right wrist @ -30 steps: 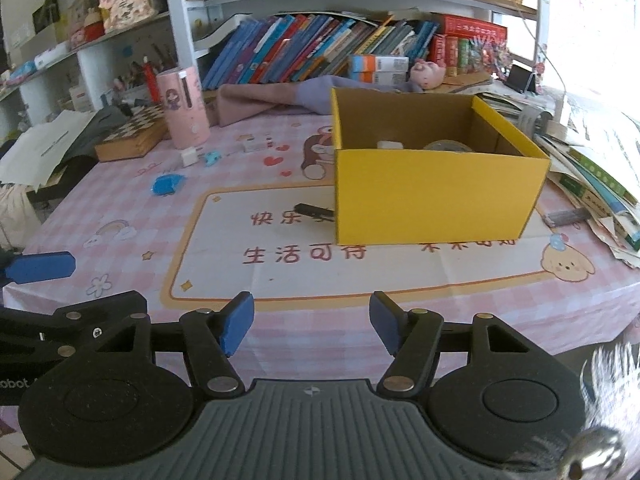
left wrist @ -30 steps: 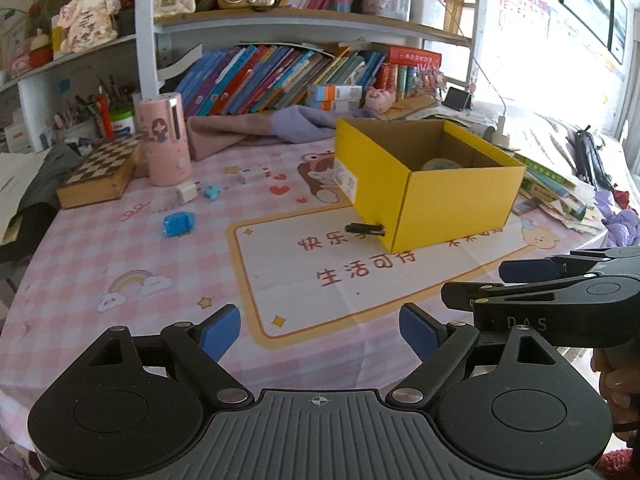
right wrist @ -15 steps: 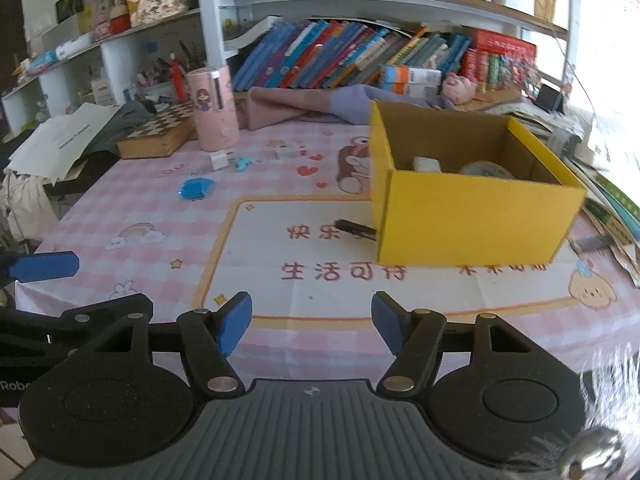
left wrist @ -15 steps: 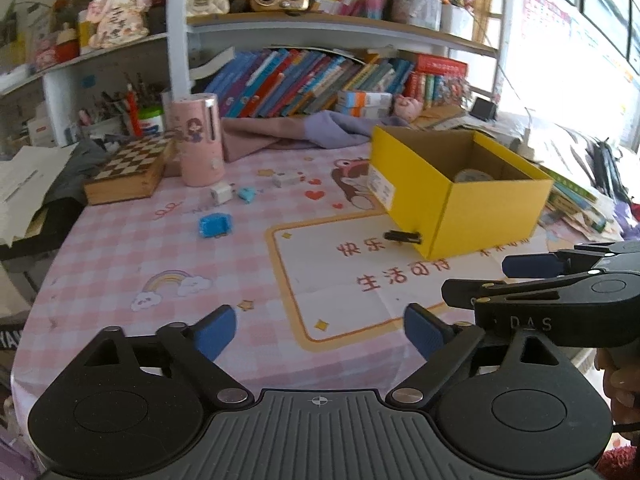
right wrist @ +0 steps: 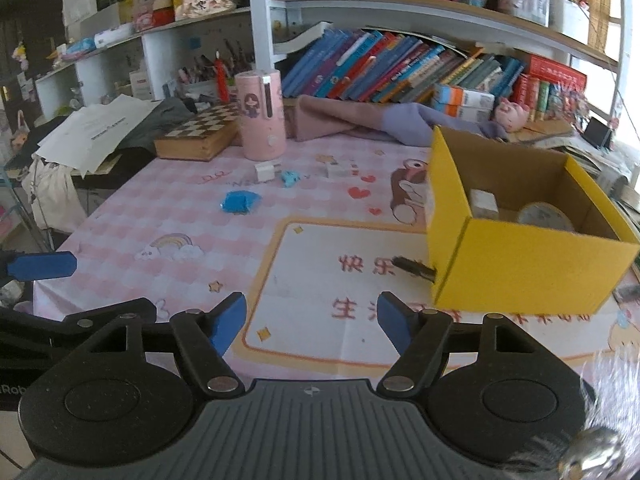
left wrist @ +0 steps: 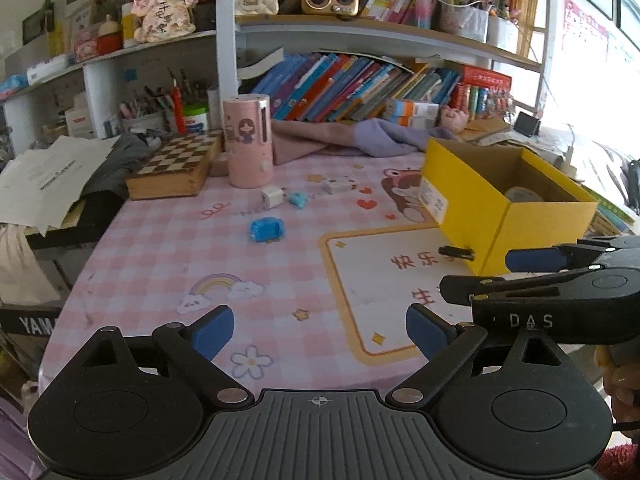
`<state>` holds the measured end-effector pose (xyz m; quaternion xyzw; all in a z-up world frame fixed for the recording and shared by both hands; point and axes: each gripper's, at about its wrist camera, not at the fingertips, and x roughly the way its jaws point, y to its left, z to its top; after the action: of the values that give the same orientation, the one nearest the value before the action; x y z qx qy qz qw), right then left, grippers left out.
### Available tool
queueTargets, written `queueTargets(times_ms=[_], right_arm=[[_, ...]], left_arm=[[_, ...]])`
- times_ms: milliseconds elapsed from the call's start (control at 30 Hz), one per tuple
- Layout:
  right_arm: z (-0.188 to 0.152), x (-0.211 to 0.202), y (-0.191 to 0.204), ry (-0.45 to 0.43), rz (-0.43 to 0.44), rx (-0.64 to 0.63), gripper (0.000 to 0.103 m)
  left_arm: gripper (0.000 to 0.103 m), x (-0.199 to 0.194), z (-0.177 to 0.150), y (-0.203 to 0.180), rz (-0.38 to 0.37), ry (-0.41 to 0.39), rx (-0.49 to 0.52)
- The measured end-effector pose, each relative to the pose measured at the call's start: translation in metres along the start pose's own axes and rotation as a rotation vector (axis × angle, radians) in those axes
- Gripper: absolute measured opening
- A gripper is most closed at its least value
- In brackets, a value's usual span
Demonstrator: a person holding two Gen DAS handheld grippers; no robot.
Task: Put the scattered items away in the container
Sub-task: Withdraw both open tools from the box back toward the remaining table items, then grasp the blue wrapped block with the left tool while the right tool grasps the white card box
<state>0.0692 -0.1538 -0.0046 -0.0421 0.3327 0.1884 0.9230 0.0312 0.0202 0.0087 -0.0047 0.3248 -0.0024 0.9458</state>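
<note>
The left gripper [left wrist: 320, 330] stands with its jaws wide apart and nothing between them, held over the near edge of the table [left wrist: 160, 248]. The right gripper [right wrist: 312, 318] is alongside it; its jaws are opening and also hold nothing. The nearest loose item is a small dark cylindrical item [right wrist: 414, 268], which lies ahead of and slightly right of the right gripper, with its far end touching or just beside the near corner of the yellow box [right wrist: 520, 272]. Its long axis runs roughly crosswise to the right gripper's fingers, tilted a little away toward the box. From the left gripper the same item [left wrist: 456, 253] lies ahead and well to the right, so the right hand appears the nearer one. The remaining loose items lie farther ahead and left of both grippers: a blue fuzzy item [left wrist: 267, 230], then a white plug [left wrist: 272, 196], a small light-blue item [left wrist: 298, 199] and a small white block [left wrist: 336, 187], all near a pink cylinder [left wrist: 248, 142]. For these the left hand is judged better placed. The yellow box is open at the top and already holds a roll of tape [right wrist: 546, 216] and a small whitish block [right wrist: 484, 202]; most of its floor is bare.
</note>
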Motion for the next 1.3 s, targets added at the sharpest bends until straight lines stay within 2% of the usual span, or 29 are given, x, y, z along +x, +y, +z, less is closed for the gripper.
queueTargets(times_ms=[167, 700, 1167, 1300], right_arm=[[0.011, 0.014, 0.003, -0.005, 0.017, -0.017, 0.071], [0.040, 0.076, -0.023, 0.050, -0.001, -0.003, 0.072], [0.098, 0.150, -0.039, 0.056, 0.039, -0.014, 0.072], [0.115, 0.176, -0.039, 0.067, 0.050, -0.016, 0.072]], left_arm=[[0.095, 0.013, 0.007, 0.007, 0.016, 0.000, -0.025], [0.095, 0.083, 0.030, 0.015, 0.023, 0.077, -0.042], [0.095, 0.150, 0.069, 0.030, 0.077, 0.069, -0.038], [0.095, 0.175, 0.076, 0.034, 0.083, 0.093, -0.048]])
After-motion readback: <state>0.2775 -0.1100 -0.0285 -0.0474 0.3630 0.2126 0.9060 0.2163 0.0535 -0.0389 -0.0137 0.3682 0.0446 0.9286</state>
